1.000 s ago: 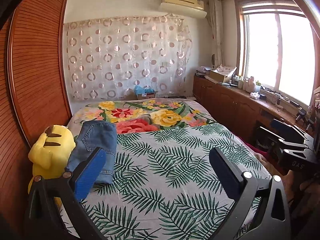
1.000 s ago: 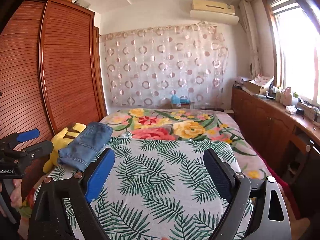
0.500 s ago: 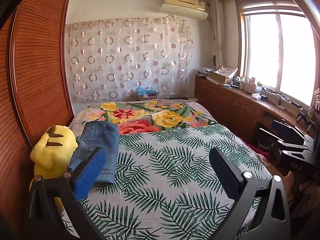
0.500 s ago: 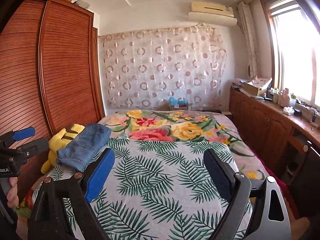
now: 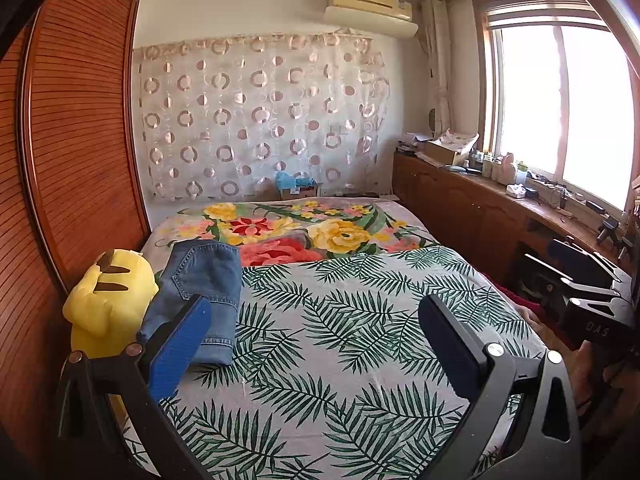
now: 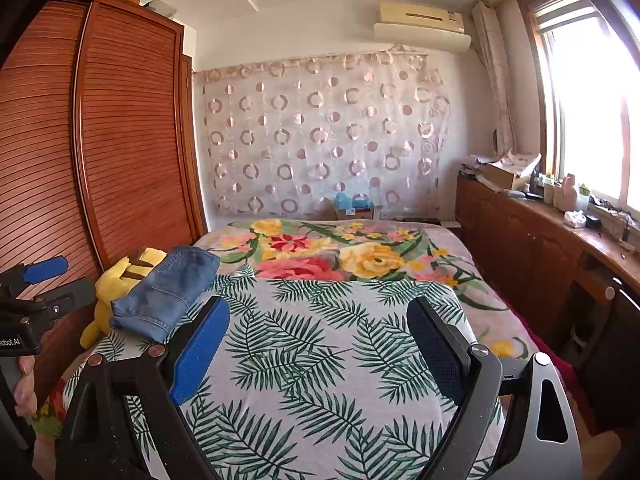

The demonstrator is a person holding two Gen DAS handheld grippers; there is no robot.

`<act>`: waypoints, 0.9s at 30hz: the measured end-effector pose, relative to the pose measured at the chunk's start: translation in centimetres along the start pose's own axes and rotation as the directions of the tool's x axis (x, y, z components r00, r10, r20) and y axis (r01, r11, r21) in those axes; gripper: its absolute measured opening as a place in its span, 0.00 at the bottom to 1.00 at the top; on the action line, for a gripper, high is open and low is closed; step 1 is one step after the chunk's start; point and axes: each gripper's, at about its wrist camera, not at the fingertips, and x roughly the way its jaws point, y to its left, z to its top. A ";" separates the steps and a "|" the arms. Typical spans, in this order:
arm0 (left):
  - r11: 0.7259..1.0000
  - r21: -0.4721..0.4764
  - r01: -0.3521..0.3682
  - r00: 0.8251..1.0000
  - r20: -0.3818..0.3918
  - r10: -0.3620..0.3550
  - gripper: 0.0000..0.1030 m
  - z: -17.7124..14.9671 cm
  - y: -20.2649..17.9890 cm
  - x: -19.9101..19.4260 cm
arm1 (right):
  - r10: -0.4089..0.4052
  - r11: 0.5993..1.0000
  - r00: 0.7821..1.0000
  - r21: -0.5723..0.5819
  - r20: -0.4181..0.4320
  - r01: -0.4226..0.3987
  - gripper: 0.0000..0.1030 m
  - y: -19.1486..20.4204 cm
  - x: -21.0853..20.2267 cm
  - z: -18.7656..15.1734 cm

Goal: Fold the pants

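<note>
1. Honestly, almost nothing has changed over the last second. The folded jeans (image 5: 200, 292) lie in the same spot at the left edge of the bed (image 5: 360, 340), leaning on the yellow plush toy (image 5: 108, 296), and both my claws hang where they were, above the near end of the bed.

2. My left claw (image 5: 316, 344) is spread wide with nothing between the pads. My right claw (image 6: 320, 344) is the same, wide and empty. Neither touches the denim.

3. My read: the jeans already look like a compact stack with the hem on the near side, so the folding seems done or nearly done. No change probably means I'm pausing at the end rather than mid-step, but I can't be sure.

4. Edges: the jeans sit right along the left side of the bed, close to the slatted wooden wardrobe (image 6: 120, 160). If I nudge them leftward, they or the plush could slip into that gap.

5. Open room: the whole palm-leaf sheet (image 6: 340, 340) in the middle and to the right is free, flat and wide. If a re-fold is needed, I'd drag the jeans there. On the right, the wooden cabinet (image 6: 540, 248) stands off from the bed, so swinging that way looks safe.
</note>
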 end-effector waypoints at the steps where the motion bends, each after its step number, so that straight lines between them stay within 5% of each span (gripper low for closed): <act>1: 1.000 -0.002 0.001 1.000 0.000 -0.001 1.00 0.0 0.1 -0.1 | -0.001 1.000 1.000 0.000 0.001 0.001 0.89 0.0 0.0 -0.1; 27: 1.000 0.000 0.001 1.000 0.002 -0.001 1.00 0.0 0.1 0.0 | -0.008 1.000 1.000 -0.002 0.005 0.008 0.89 0.1 -0.2 -0.2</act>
